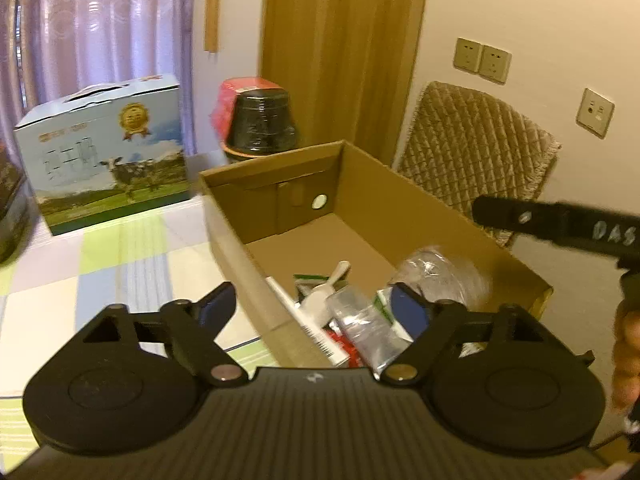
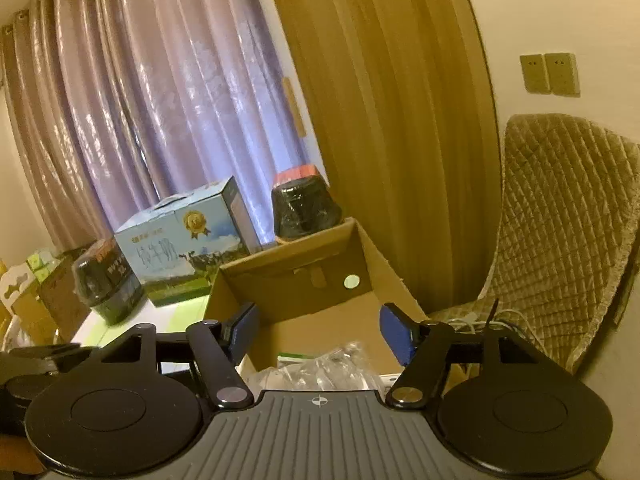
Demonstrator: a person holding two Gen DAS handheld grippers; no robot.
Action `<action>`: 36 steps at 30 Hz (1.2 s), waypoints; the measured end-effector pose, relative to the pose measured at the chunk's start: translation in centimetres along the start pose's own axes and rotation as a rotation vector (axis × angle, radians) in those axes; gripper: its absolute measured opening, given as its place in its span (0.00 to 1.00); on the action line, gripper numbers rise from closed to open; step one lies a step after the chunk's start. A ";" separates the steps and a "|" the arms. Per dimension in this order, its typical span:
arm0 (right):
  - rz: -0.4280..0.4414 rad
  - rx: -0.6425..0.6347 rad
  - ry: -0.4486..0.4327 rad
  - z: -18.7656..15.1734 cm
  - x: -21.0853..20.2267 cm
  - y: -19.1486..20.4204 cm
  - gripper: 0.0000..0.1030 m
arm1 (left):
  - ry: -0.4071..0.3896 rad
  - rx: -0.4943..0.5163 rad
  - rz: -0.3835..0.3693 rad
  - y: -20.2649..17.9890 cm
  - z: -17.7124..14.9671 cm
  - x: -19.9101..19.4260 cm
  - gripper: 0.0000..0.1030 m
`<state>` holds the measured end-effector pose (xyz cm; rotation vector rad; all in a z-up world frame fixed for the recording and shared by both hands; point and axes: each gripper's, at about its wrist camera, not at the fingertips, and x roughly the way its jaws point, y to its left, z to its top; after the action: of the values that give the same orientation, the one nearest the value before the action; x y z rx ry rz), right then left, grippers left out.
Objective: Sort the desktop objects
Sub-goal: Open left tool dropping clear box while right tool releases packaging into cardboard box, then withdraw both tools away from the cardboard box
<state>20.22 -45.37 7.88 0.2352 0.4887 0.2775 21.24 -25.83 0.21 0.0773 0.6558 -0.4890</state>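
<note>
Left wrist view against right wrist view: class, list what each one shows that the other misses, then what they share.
Only the left wrist view shows the checked tablecloth, the white scoop in the box and a third wall plate. Only the right wrist view shows a second dark jar and white cables on the chair seat. Both show the cardboard box, milk carton, quilted chair cover and open fingers.

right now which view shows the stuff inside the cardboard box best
The left wrist view: it looks down into the cardboard box, showing clear plastic bags, a white scoop and a barcoded packet. The right wrist view catches only crumpled plastic behind its open claw.
</note>
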 end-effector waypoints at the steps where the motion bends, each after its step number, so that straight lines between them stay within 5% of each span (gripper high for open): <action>1: -0.003 0.003 0.001 -0.1 -0.3 -0.1 0.65 | -0.003 0.002 0.007 0.1 -0.2 -0.3 0.86; 6: -0.033 0.017 0.005 -1.2 -2.0 -0.5 0.82 | -0.027 -0.002 0.010 0.2 -1.2 -2.0 0.99; 15: -0.082 0.017 0.036 -3.0 -7.2 -0.7 0.98 | -0.023 -0.051 -0.008 -1.0 -2.1 -5.5 0.99; 36: -0.125 -0.075 0.127 -4.4 -19.7 4.2 0.98 | -0.010 -0.139 0.098 -7.5 -6.5 -18.2 0.99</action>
<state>0.53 -46.94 13.73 0.1142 0.6148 0.1889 1.62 -23.55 6.63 -0.0245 0.6711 -0.3477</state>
